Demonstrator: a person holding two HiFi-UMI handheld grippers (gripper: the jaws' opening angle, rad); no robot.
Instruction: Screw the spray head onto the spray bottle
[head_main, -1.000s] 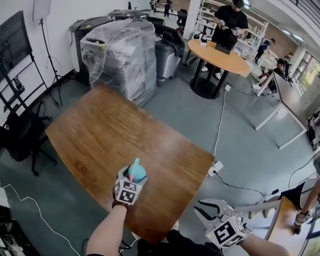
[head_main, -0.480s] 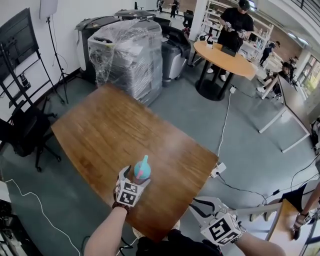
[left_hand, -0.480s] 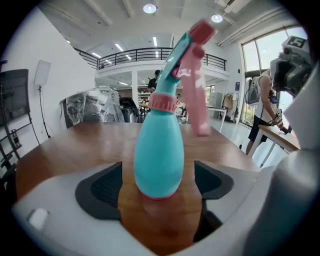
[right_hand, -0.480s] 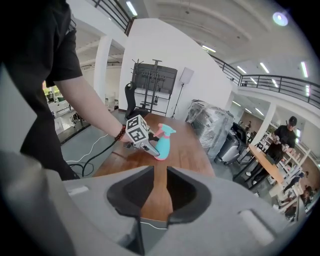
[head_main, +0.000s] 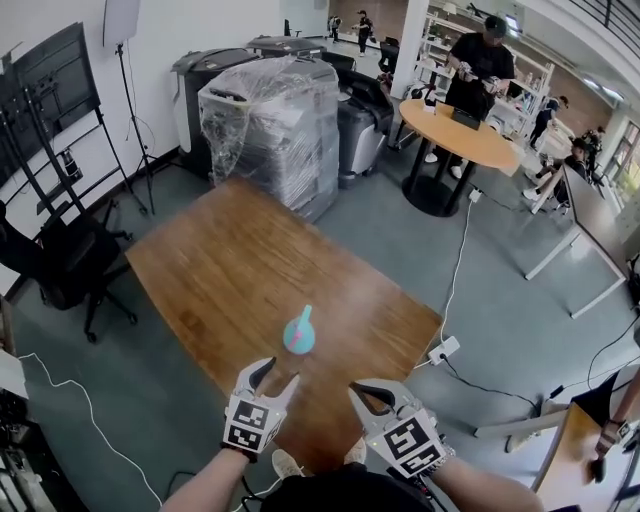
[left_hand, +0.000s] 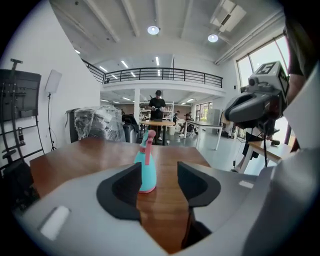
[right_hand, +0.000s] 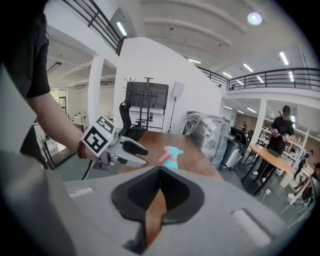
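The spray bottle (head_main: 298, 334), teal with a pink spray head on top, stands upright by itself on the wooden table (head_main: 220, 270). My left gripper (head_main: 270, 378) sits just behind it at the table's near edge. Its jaws are closing with nothing between the pads, and in the left gripper view the bottle (left_hand: 146, 165) stands a little beyond the jaws of that gripper (left_hand: 159, 172). My right gripper (head_main: 368, 392) is beside it on the right, shut and empty. In the right gripper view the bottle (right_hand: 172, 156) shows past the closed right gripper (right_hand: 160, 172).
A plastic-wrapped machine (head_main: 265, 120) stands past the table's far edge. A black chair (head_main: 60, 265) is at the left. A round table (head_main: 460, 135) with a person (head_main: 480, 60) stands at the back right. A power strip (head_main: 442, 350) and cable lie on the floor at the right.
My left gripper has let go of the bottle and drawn back toward me, leaving it standing on the table. My right gripper has come in from the right and shut.
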